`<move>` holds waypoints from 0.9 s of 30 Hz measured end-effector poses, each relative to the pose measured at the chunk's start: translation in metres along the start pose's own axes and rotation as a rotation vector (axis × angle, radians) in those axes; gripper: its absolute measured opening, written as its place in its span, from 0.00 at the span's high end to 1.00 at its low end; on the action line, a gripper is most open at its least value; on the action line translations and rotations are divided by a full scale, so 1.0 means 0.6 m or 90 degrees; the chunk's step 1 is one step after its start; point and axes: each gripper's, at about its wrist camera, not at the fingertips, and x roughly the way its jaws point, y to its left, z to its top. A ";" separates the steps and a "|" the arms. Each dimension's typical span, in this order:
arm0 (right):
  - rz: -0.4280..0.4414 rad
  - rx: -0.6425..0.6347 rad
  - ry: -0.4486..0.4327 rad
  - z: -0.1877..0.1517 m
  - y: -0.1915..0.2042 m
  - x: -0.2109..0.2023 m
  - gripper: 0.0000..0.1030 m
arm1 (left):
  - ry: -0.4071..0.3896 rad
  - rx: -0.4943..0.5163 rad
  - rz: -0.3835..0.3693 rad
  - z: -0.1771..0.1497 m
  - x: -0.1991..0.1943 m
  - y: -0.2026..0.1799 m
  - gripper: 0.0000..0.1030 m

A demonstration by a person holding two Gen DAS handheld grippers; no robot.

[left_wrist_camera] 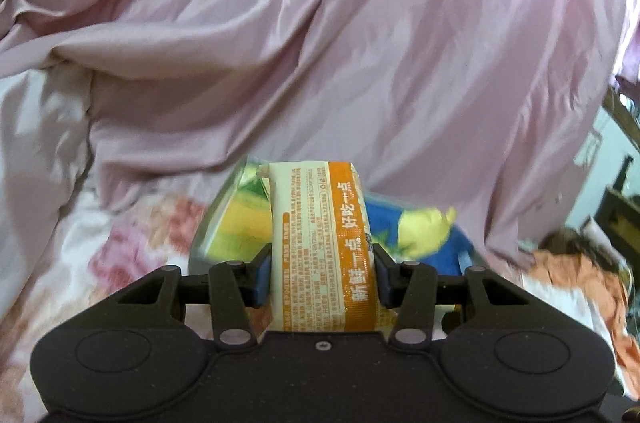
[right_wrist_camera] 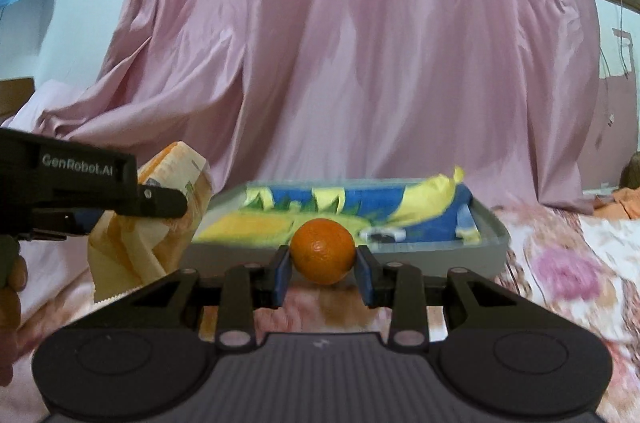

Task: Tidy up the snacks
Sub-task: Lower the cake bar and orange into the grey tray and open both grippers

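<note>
- The left claw (left_wrist_camera: 323, 275) is clamped on a cream-and-orange snack packet (left_wrist_camera: 324, 247), its blue pads (left_wrist_camera: 264, 279) pressing both long sides; the packet stands lengthwise between them and sticks out well past the tips.
- In the right wrist view that same packet (right_wrist_camera: 160, 223) hangs off the floral bedsheet (right_wrist_camera: 560, 263), just to the left of the grey tray (right_wrist_camera: 492, 251) and close to its left edge, its serrated end pointing down.
- The right claw (right_wrist_camera: 323, 273) is clamped on an orange (right_wrist_camera: 322, 250), one blue pad at each side of the fruit.
- The orange sits in front of the tray's near wall, level with the rim; whether it clears the rim cannot be told from this angle.
- The tray rests on the bedsheet, and a blue-and-yellow snack bag (right_wrist_camera: 360, 211) lies flat in it, covering most of the floor from left to right wall.
- A strip of bare tray floor shows at the right near corner, beside a small white item that is too blurred to name.
- A pink curtain (right_wrist_camera: 380, 63) drapes down right behind the tray's far edge, closing off the room beyond.
- Bedsheet lies open to the right of the tray; an orange cloth (right_wrist_camera: 624, 203) lies at the far right.
- A person's hand (right_wrist_camera: 10, 303) shows at the left edge.
</note>
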 end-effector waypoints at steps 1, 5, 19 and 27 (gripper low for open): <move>-0.001 0.001 -0.004 0.003 -0.001 0.011 0.63 | -0.008 -0.005 0.000 0.007 0.011 0.001 0.51; -0.009 0.001 -0.016 0.017 -0.006 0.066 0.63 | -0.030 -0.028 0.005 0.034 0.068 0.013 0.51; -0.021 -0.002 0.016 -0.003 -0.004 0.138 0.62 | -0.001 -0.061 0.031 0.025 0.155 0.047 0.51; -0.031 -0.003 0.012 0.002 -0.003 0.129 0.42 | -0.015 -0.051 0.046 0.021 0.146 0.048 0.24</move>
